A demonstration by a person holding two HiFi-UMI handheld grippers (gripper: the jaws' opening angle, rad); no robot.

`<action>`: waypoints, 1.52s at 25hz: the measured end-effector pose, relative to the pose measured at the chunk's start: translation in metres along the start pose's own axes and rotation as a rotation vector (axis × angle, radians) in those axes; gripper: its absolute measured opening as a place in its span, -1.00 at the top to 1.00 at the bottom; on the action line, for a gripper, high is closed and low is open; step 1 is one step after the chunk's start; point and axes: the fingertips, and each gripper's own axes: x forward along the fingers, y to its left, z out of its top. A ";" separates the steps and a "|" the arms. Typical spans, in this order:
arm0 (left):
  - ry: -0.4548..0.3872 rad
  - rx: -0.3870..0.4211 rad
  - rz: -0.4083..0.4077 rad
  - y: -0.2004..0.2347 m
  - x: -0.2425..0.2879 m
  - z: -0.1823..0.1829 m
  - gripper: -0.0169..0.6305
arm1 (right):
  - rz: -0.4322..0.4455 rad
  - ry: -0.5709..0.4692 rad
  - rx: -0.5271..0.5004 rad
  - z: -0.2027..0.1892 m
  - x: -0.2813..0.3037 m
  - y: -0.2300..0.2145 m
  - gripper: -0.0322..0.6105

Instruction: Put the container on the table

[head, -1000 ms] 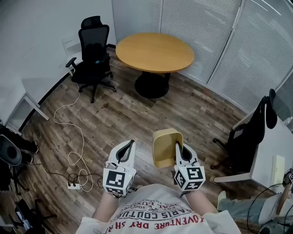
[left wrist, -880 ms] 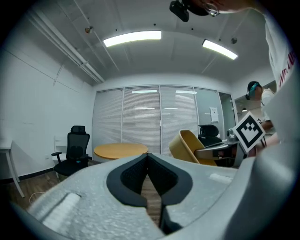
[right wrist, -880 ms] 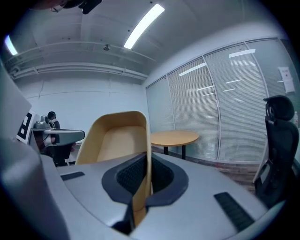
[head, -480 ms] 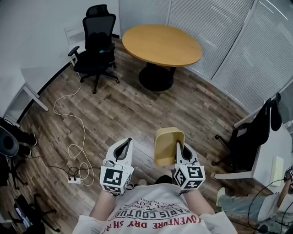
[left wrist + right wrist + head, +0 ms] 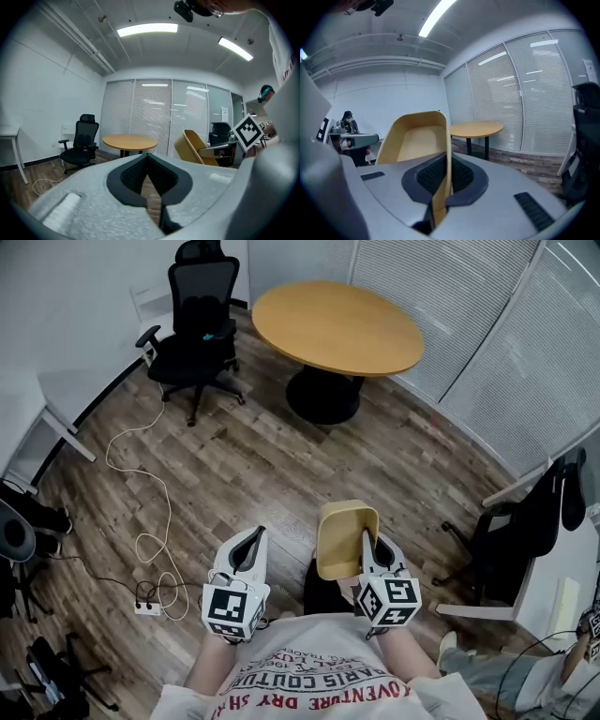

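Note:
My right gripper (image 5: 367, 542) is shut on the rim of a tan container (image 5: 343, 538), an empty open tub held in the air over the floor. In the right gripper view the container (image 5: 418, 138) stands tilted, its wall pinched between the jaws of the gripper (image 5: 443, 180). My left gripper (image 5: 251, 545) is shut with nothing between its jaws, level with the right one; its closed jaws fill the left gripper view (image 5: 149, 180), where the container (image 5: 193, 147) shows at the right. The round wooden table (image 5: 336, 326) stands far ahead, its top bare.
A black office chair (image 5: 194, 322) stands left of the table. A white cable and power strip (image 5: 145, 606) lie on the wood floor at the left. Another dark chair (image 5: 520, 526) and a white desk (image 5: 558, 563) are at the right. Blinds (image 5: 506, 324) line the far wall.
The view has shifted forward: the table and chair sit slightly nearer and lower in frame. Both grippers keep their pose, the right one still holding the container.

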 end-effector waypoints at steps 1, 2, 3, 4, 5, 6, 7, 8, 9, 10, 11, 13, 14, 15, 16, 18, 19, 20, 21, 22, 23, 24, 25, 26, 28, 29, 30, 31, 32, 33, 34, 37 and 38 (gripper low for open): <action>0.004 -0.001 0.011 0.004 0.011 0.000 0.95 | 0.011 0.005 0.001 0.002 0.012 -0.005 0.87; 0.007 -0.001 0.021 0.007 0.023 0.001 0.95 | 0.023 0.009 0.004 0.005 0.025 -0.011 0.87; 0.009 0.000 0.030 0.010 0.036 0.003 0.95 | 0.037 0.010 0.009 0.009 0.038 -0.017 0.87; 0.010 0.002 0.037 0.013 0.049 0.007 0.95 | 0.050 0.009 0.015 0.015 0.051 -0.022 0.87; 0.009 0.006 0.041 0.015 0.062 0.011 0.95 | 0.061 0.005 0.019 0.022 0.064 -0.029 0.87; 0.007 0.013 0.045 0.017 0.076 0.017 0.95 | 0.070 -0.001 0.020 0.031 0.076 -0.036 0.87; 0.005 0.019 0.051 0.018 0.091 0.023 0.95 | 0.077 -0.007 0.020 0.040 0.088 -0.045 0.87; 0.002 0.023 0.059 0.020 0.106 0.030 0.95 | 0.082 -0.011 0.020 0.049 0.100 -0.055 0.87; -0.002 0.025 0.067 0.020 0.122 0.037 0.95 | 0.087 -0.014 0.021 0.057 0.112 -0.067 0.87; -0.008 0.027 0.072 0.019 0.138 0.044 0.95 | 0.090 -0.016 0.022 0.065 0.123 -0.079 0.87; -0.013 0.030 0.074 0.018 0.154 0.050 0.95 | 0.090 -0.019 0.023 0.072 0.134 -0.093 0.87; -0.017 0.041 0.074 0.016 0.187 0.059 0.95 | 0.083 -0.025 0.027 0.085 0.155 -0.120 0.87; -0.018 0.047 0.074 0.015 0.203 0.063 0.95 | 0.080 -0.028 0.035 0.091 0.164 -0.132 0.87; -0.022 0.051 0.074 0.015 0.217 0.068 0.95 | 0.078 -0.032 0.044 0.098 0.173 -0.143 0.87; -0.026 0.052 0.074 0.014 0.231 0.072 0.95 | 0.079 -0.037 0.050 0.104 0.180 -0.152 0.87; -0.030 0.052 0.073 0.013 0.256 0.078 0.95 | 0.078 -0.041 0.049 0.115 0.196 -0.168 0.87; -0.027 0.050 0.071 0.013 0.267 0.080 0.95 | 0.077 -0.036 0.049 0.117 0.204 -0.175 0.87; -0.022 0.047 0.067 0.014 0.277 0.080 0.95 | 0.076 -0.028 0.053 0.118 0.212 -0.181 0.87; -0.013 0.044 0.062 0.015 0.287 0.079 0.95 | 0.074 -0.019 0.057 0.119 0.219 -0.186 0.87; -0.004 0.040 0.059 0.017 0.296 0.077 0.95 | 0.072 -0.012 0.058 0.119 0.226 -0.190 0.87; 0.007 0.034 0.058 0.021 0.305 0.075 0.95 | 0.067 -0.006 0.056 0.120 0.233 -0.194 0.87; 0.016 0.026 0.059 0.026 0.315 0.073 0.95 | 0.062 0.000 0.054 0.120 0.242 -0.197 0.87; 0.022 0.018 0.059 0.032 0.326 0.073 0.95 | 0.057 0.008 0.056 0.121 0.252 -0.201 0.87; 0.026 0.011 0.056 0.038 0.337 0.073 0.95 | 0.052 0.018 0.061 0.122 0.263 -0.205 0.87; 0.028 0.008 0.040 0.049 0.358 0.075 0.95 | 0.041 0.038 0.067 0.124 0.283 -0.210 0.87; 0.028 0.010 0.030 0.056 0.369 0.077 0.95 | 0.033 0.043 0.063 0.126 0.293 -0.212 0.87; 0.028 0.013 0.019 0.064 0.381 0.079 0.95 | 0.024 0.043 0.059 0.131 0.305 -0.213 0.87; 0.027 0.014 0.008 0.073 0.394 0.081 0.95 | 0.015 0.040 0.057 0.137 0.318 -0.213 0.87; 0.027 0.015 -0.005 0.084 0.407 0.084 0.95 | 0.005 0.037 0.058 0.143 0.331 -0.213 0.87; 0.026 0.016 -0.019 0.094 0.421 0.088 0.95 | -0.007 0.034 0.060 0.149 0.345 -0.213 0.87; 0.024 0.019 -0.035 0.105 0.433 0.092 0.95 | -0.020 0.034 0.063 0.155 0.359 -0.212 0.87; 0.011 0.030 -0.085 0.137 0.474 0.109 0.95 | -0.062 0.048 0.069 0.172 0.400 -0.211 0.87; 0.006 0.033 -0.098 0.149 0.488 0.116 0.95 | -0.075 0.050 0.072 0.178 0.415 -0.211 0.87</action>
